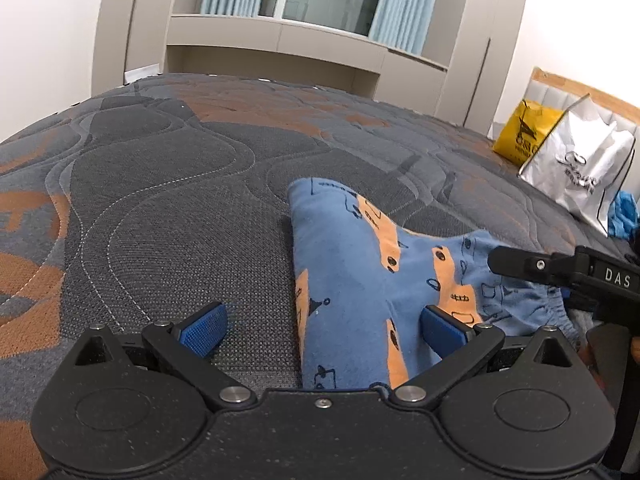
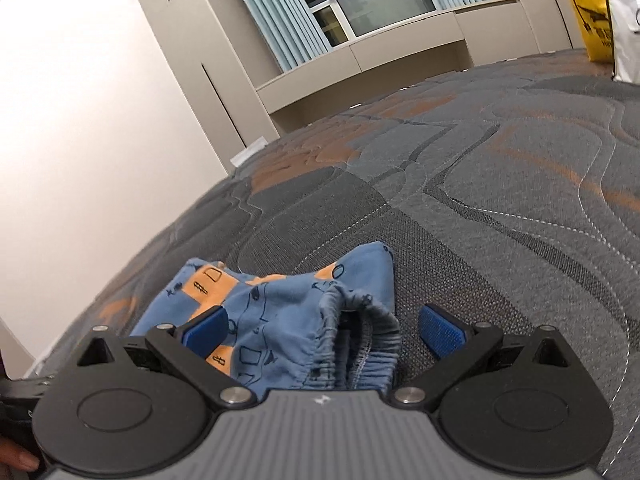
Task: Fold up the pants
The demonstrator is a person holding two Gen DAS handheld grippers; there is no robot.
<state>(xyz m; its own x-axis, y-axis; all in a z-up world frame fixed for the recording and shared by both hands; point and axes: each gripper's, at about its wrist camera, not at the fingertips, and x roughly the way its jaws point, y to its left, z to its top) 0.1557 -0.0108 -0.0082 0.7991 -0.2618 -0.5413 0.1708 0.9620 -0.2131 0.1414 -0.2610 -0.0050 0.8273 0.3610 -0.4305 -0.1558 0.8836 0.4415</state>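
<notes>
Small blue pants (image 1: 360, 264) with orange patches and black drawings lie bunched on the grey and orange mattress (image 1: 160, 184). My left gripper (image 1: 324, 328) is open low over one leg, its right pad on the cloth and its left pad over bare mattress. My right gripper (image 2: 324, 330) is open around the elastic waistband (image 2: 360, 332), which gapes toward the camera. The pants (image 2: 272, 300) stretch away to the left in the right wrist view. The right gripper's black body (image 1: 568, 272) shows at the right edge of the left wrist view.
A yellow bag (image 1: 524, 132) and a white bag (image 1: 584, 164) stand at the headboard on the right, with blue cloth (image 1: 622, 216) beside them. Beige cabinets (image 1: 280, 40) and a curtained window lie beyond the mattress's far edge. A white wall (image 2: 80, 120) is close on the left.
</notes>
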